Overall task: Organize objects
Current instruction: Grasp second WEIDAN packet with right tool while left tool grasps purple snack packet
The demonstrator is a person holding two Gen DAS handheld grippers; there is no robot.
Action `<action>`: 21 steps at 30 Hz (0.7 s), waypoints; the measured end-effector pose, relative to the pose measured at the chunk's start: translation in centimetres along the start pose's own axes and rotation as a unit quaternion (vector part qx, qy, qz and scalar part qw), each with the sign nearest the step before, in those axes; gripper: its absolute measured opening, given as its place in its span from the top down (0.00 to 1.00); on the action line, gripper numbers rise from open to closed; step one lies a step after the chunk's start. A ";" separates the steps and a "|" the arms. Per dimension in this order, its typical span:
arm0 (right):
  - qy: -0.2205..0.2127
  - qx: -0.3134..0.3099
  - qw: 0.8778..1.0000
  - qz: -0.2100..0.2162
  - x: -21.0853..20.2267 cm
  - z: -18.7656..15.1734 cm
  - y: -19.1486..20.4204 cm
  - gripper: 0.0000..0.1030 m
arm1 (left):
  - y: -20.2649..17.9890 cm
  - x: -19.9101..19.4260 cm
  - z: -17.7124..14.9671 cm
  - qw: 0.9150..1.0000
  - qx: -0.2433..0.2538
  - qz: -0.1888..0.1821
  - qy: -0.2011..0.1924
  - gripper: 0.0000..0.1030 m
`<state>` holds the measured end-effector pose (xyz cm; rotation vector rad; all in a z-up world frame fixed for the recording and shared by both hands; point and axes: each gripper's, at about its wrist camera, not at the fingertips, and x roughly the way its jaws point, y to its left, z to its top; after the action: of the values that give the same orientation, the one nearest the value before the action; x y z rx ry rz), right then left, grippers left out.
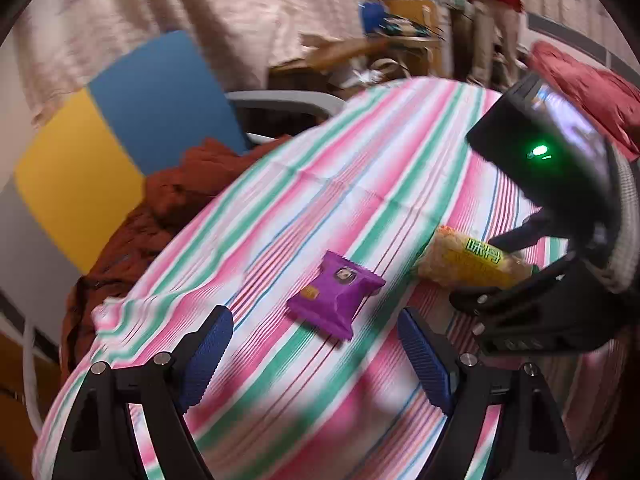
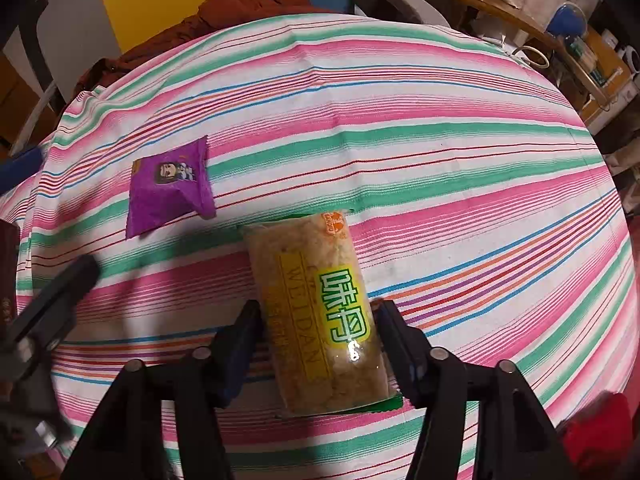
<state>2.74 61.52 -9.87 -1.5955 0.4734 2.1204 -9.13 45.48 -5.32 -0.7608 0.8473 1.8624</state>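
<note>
At the far left, beyond the surface edge, a blue and yellow panel point(image 1: 100, 136) and a rust-coloured cloth point(image 1: 160, 208) are recorded. The surface is covered by a striped cloth point(image 2: 400, 92) in pink, green and white.

The left gripper point(image 1: 316, 354) is held over the near part of the cloth; its 2 blue-padded fingers point(image 1: 208, 360) are spread wide, with nothing between them. The view from this gripper is blurred.

A purple snack packet point(image 1: 335, 295) is seen lying flat on the cloth, just ahead of the left gripper and apart from both grippers. In the right wrist view the same packet point(image 2: 170, 186) is found left of the second item, close to it but not touching.

A clear-wrapped rice cracker pack point(image 2: 320, 316) with a yellow and green label is gripped by the right gripper point(image 2: 318, 344), 1 finger pressed to each long side near the pack's near end. Its far end points away across the cloth. Whether the pack rests on the cloth or is lifted cannot be told.

At the far right, a cluttered wooden desk point(image 2: 520, 20) is noted beyond the surface.
</note>
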 end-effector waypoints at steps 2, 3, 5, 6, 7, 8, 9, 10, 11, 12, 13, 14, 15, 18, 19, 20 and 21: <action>0.002 0.000 1.000 -0.004 0.0 0.0 -0.3 0.33 | 0.3 1.2 0.4 1.000 0.011 -0.013 0.005 0.17; 0.004 0.000 1.000 -0.008 0.0 0.0 -0.6 0.29 | 0.5 1.8 0.6 1.000 0.016 -0.012 0.009 0.18; 0.006 0.001 1.000 -0.011 0.0 0.0 -0.9 0.25 | 0.8 3.2 1.0 0.999 0.021 -0.027 0.023 0.21; 0.008 0.002 1.000 -0.011 0.0 0.0 -1.3 0.22 | 0.8 3.7 1.1 0.999 0.025 -0.029 0.028 0.22; 0.009 0.003 1.000 -0.012 0.0 0.0 -1.5 0.20 | 0.7 4.4 1.2 0.998 0.034 -0.029 0.033 0.25; 0.010 0.004 1.000 -0.013 -0.1 0.0 -1.7 0.18 | 0.4 4.9 1.3 0.998 0.040 -0.028 0.037 0.31; 0.012 0.004 1.000 -0.016 -0.1 0.0 -2.0 0.16 | 0.4 5.5 1.5 0.998 0.041 -0.029 0.042 0.35; 0.013 0.004 1.000 -0.018 -0.1 0.0 -2.1 0.14 | 0.4 6.0 1.6 0.998 0.038 -0.028 0.045 0.44; 0.013 0.003 1.000 -0.019 -0.1 0.0 -2.3 0.14 | 0.4 6.6 1.7 0.998 0.032 -0.025 0.051 0.54; 0.013 0.002 1.000 -0.019 -0.1 0.0 -2.5 0.13 | 0.5 7.0 1.7 0.998 0.025 -0.025 0.057 0.58; 0.013 0.003 1.000 -0.019 -0.2 0.0 -2.8 0.11 | 0.7 7.6 1.8 0.997 0.014 -0.032 0.063 0.63; 0.014 0.005 1.000 -0.018 -0.2 0.0 -3.1 0.11 | 0.9 8.0 1.7 0.997 0.001 -0.037 0.068 0.63; 0.014 0.005 1.000 -0.017 -0.2 0.0 -3.2 0.11 | 1.2 8.1 1.6 0.997 -0.014 -0.044 0.067 0.63; 0.012 0.004 1.000 -0.015 -0.4 0.1 -3.9 0.10 | 2.3 8.2 0.9 0.993 -0.065 -0.070 0.066 0.65; 0.011 0.003 1.000 -0.014 -0.5 0.1 -4.0 0.10 | 2.6 8.0 0.6 0.991 -0.085 -0.077 0.068 0.66; 0.010 0.002 1.000 -0.014 -0.6 0.1 -4.2 0.10 | 2.9 7.9 0.4 0.990 -0.098 -0.079 0.071 0.66; 0.009 0.000 1.000 -0.014 -0.7 0.1 -4.4 0.11 | 3.0 7.7 0.1 0.988 -0.107 -0.078 0.074 0.66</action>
<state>5.18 65.18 -9.19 -1.6121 0.4548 2.0868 -14.85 48.30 -10.58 -1.0790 0.6634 1.7921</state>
